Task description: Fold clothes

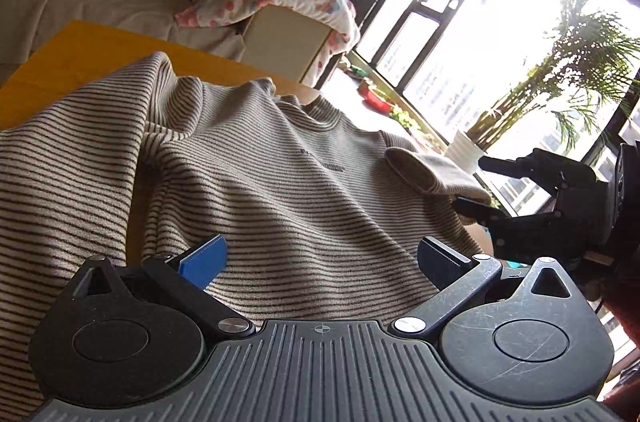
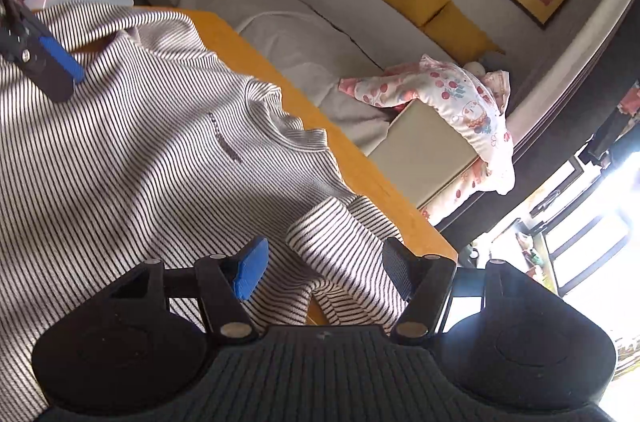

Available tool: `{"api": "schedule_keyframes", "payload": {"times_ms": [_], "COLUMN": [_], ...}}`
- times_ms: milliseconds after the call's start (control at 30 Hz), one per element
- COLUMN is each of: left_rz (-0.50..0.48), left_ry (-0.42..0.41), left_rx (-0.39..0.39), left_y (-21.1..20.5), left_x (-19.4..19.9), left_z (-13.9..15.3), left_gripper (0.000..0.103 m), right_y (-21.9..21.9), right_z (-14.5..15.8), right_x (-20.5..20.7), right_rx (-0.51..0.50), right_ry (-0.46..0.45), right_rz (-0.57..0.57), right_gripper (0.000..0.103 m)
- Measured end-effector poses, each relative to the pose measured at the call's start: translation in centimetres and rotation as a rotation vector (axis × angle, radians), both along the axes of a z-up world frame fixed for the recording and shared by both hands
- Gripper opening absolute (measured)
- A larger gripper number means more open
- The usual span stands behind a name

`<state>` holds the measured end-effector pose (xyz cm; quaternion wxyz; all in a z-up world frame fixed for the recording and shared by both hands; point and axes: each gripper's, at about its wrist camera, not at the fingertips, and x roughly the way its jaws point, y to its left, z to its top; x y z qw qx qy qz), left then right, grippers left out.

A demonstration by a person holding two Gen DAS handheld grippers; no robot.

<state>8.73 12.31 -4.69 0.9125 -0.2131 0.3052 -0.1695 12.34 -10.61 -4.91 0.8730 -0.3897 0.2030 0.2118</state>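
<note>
From your left wrist camera, the striped knit sweater (image 1: pixel 248 174) lies spread on the yellow table (image 1: pixel 80 62), ribbed collar at the far edge; your left gripper (image 1: pixel 320 258) hovers over its hem, jaws apart. From your right wrist camera, your right gripper (image 2: pixel 324 270) stands apart around the sweater's folded sleeve (image 2: pixel 340 246).

table far edge (image 2: pixel 360 158) bare | sofa (image 2: pixel 304 34) beyond (close)
</note>
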Motion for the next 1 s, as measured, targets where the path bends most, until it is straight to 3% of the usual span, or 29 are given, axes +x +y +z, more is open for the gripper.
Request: {"api": "schedule_keyframes", "payload": {"times_ms": [33, 133, 200, 300, 400, 467, 567, 867, 900, 967, 1000], "left_rz": [0.0, 0.002, 0.004, 0.008, 0.008, 0.01, 0.012, 0.014, 0.014, 0.014, 0.014], "left_ry": [0.0, -0.001, -0.002, -0.003, -0.004, -0.005, -0.006, -0.007, -0.007, -0.007, -0.007], "left_rx": [0.0, 0.005, 0.001, -0.021, -0.025, -0.031, -0.05, -0.057, -0.059, -0.06, -0.06], "left_y": [0.0, -0.2, -0.1, 0.1, 0.2, 0.3, 0.5, 0.6, 0.6, 0.6, 0.6], "left_x": [0.0, -0.2, -0.2, -0.1, 0.0, 0.0, 0.0, -0.3, -0.2, -0.3, -0.2], "left_z": [0.0, 0.0, 0.0, -0.1, -0.1, -0.2, -0.3, -0.3, -0.4, -0.4, -0.3], "left_gripper": [0.103, 0.103, 0.103, 0.103, 0.103, 0.103, 0.103, 0.103, 0.103, 0.103, 0.103], "right_y": [0.4, 0.9, 0.1, -1.1, -0.6, 0.7, 3.8, 12.2, 12.4, 12.1, 11.2], "right_z": [-0.7, -0.6, 3.1, 11.2, 17.3, 18.8, 17.9, 7.8, 7.2, 6.8, 6.4], "right_x": [0.5, 3.0, 4.8, 6.1, 6.3, 6.4, 6.9, 7.3, 7.1, 6.4, 6.5], "right_rx": [-0.017, -0.004, 0.128, 0.391, 0.581, 0.652, 0.694, 0.505, 0.509, 0.544, 0.557], "right_ry": [-0.016, -0.033, -0.066, -0.11, -0.111, -0.068, 0.033, 0.16, 0.198, 0.248, 0.259], "right_rz": [-0.013, -0.072, -0.129, -0.162, -0.099, -0.041, 0.026, 0.049, 0.067, 0.104, 0.088], "right_gripper": [0.062, 0.007, 0.007, 0.007, 0.007, 0.007, 0.007, 0.01, 0.013, 0.04, 0.045]}}
